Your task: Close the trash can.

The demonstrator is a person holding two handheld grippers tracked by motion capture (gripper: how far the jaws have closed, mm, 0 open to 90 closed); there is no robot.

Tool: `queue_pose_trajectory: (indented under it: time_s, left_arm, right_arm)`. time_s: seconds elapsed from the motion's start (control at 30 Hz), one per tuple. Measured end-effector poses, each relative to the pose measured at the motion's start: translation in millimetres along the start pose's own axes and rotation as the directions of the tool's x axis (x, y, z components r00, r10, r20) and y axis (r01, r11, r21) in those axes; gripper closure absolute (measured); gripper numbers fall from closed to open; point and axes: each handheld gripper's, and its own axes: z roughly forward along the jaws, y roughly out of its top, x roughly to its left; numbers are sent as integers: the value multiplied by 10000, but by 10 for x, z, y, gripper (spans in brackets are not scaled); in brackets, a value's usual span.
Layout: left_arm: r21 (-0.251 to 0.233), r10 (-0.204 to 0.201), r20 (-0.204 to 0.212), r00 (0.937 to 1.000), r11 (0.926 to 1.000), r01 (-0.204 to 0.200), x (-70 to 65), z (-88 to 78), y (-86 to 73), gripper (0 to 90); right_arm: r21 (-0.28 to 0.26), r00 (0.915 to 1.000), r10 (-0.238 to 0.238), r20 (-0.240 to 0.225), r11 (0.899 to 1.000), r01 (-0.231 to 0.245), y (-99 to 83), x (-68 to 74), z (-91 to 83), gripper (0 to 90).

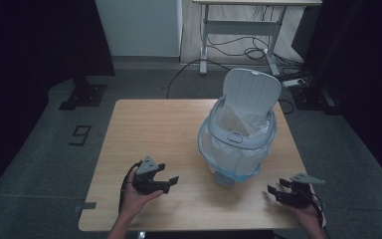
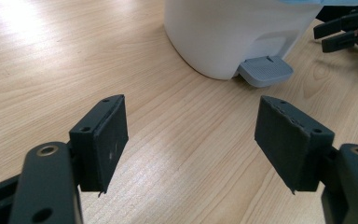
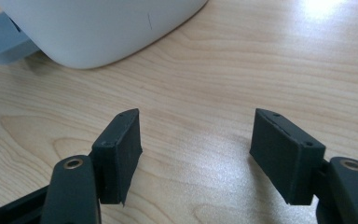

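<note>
In the high view the bin (image 1: 237, 142) stands on the right half of the table (image 1: 144, 124), lid (image 1: 252, 91) up, with a plastic bag (image 1: 238, 119) over its rim; your left gripper (image 1: 171, 182) rests near the front edge, well left of the bin, and your right gripper (image 1: 272, 192) at the front right corner, both w/ jaws wide apart and holding nothing. I judge the step is to reach for the bag, so bring both grippers up slowly to opposite sides of the rim & pinch only the plastic. The left gripper view shows what the high one hardly does: the grey pedal (image 2: 265, 71) at the bin's foot, and the bare table between the jaws. The right gripper view shows the bin wall (image 3: 98, 28) close by, pedal at the left edge.
</note>
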Motion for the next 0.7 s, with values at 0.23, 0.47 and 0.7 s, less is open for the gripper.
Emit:
queue_pose_trajectory:
  time_s: [0.23, 0.47, 0.7]
  left_arm:
    - [155, -51, 81, 10000, 9999, 50, 2, 39, -29, 257]
    - [266, -76, 188, 9998, 9996, 71, 4, 71, -47, 259]
    - [381, -211, 284, 9994, 9991, 200, 23, 98, -66, 259]
  right_arm:
    - [-338, 9998, 9, -207, 9994, -16, 52, 12, -45, 308]
    - [-1056, 9987, -84, -512, 9944, 30, 262, 50, -179, 287]
    - [-1832, 9967, -103, -800, 9831, -46, 552, 70, -400, 284]
